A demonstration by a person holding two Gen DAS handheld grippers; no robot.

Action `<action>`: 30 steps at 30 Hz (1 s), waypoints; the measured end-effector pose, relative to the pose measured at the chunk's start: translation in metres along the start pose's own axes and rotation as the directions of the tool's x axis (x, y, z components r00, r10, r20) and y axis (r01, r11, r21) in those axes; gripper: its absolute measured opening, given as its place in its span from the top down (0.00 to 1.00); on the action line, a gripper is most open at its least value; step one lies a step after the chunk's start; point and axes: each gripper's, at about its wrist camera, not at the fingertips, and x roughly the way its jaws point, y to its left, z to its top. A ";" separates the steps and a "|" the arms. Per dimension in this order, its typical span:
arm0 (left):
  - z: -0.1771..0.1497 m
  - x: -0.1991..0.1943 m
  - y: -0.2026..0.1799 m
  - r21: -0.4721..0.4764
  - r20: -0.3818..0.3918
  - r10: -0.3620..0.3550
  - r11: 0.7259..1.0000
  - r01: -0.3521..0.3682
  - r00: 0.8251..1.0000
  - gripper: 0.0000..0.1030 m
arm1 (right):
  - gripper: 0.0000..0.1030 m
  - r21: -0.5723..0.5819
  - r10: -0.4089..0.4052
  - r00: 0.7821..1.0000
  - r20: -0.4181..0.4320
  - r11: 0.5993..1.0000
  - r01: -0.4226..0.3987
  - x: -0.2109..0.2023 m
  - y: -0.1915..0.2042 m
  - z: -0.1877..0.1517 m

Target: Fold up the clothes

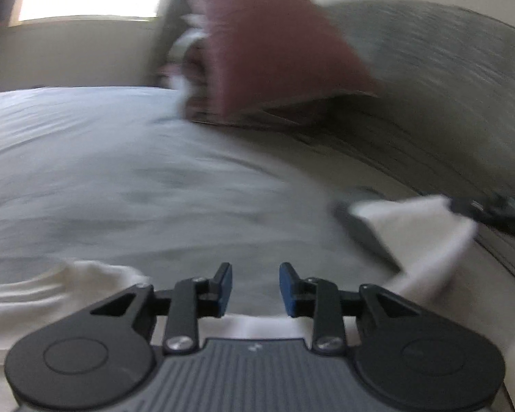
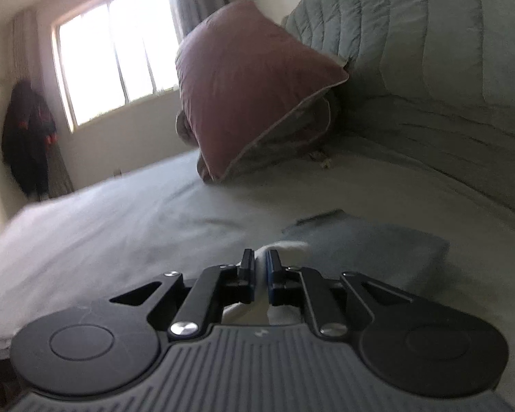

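White garment (image 1: pixel 34 305) lies on the bed (image 1: pixel 137 171); thin, limp, light, likely to sag. Right hand-held gripper (image 2: pixel 260 267) pinches one white edge; left hand-held gripper (image 1: pixel 255 288) spread, empty. Best hold: hems or corners, both sides.
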 end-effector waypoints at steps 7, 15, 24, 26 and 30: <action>-0.016 0.011 -0.036 0.165 -0.129 -0.205 0.960 0.225 0.970 0.73 | 0.90 -0.121 -0.027 0.990 -0.137 0.993 0.010 -0.008 -0.008 -0.007; -0.029 0.017 -0.054 0.225 -0.302 -0.347 0.879 0.420 0.888 0.75 | 0.69 0.002 0.040 0.985 -0.166 0.999 -0.040 -0.001 -0.041 -0.011; 0.000 0.012 -0.040 0.046 -0.213 -0.412 0.902 0.430 0.886 0.73 | 0.57 0.292 0.284 0.947 -0.149 0.928 -0.232 0.021 -0.074 -0.019; 0.006 0.018 -0.037 0.022 -0.216 -0.391 0.914 0.405 0.895 0.73 | 0.58 0.314 0.312 0.936 -0.165 0.916 -0.250 0.027 -0.072 -0.021; 0.012 0.037 -0.041 0.020 -0.248 -0.334 0.937 0.350 0.909 0.73 | 0.53 0.318 0.271 0.941 -0.204 0.927 -0.198 0.025 -0.071 -0.018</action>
